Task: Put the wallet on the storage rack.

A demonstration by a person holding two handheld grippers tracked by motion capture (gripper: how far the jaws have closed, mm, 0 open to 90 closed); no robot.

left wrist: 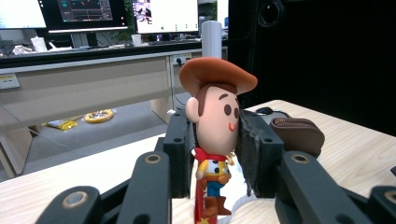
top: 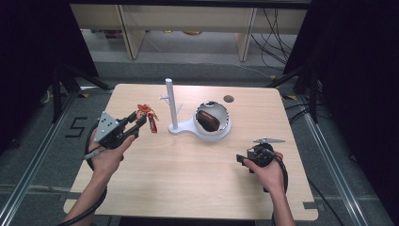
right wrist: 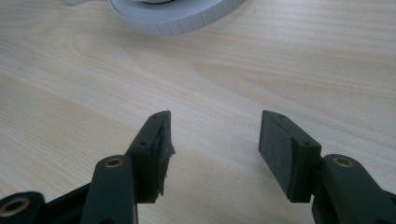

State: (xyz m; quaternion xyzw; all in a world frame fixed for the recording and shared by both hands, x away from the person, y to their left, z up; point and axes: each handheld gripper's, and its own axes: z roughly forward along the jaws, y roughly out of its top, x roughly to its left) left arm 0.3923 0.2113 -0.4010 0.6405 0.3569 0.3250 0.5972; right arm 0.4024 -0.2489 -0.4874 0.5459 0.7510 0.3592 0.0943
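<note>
Left gripper (top: 135, 123): raised off the table (top: 188, 179) at left, jaws pinching cowboy figure (left wrist: 215, 135) by the head
Figure: smooth plastic, brown hat, red strap dangling
Right gripper (right wrist: 212, 140): low at right, jaws spread, nothing between
Stand (top: 171, 106): white post, round base holding brown pouch (top: 208, 120)

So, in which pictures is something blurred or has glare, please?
High view: glare on the shiny bowl rim, dark surroundings. Left gripper view: the cowboy toy is sharp, the screens behind are overexposed and soft. Right gripper view: the near fingers are slightly soft, the table evenly lit.
</note>
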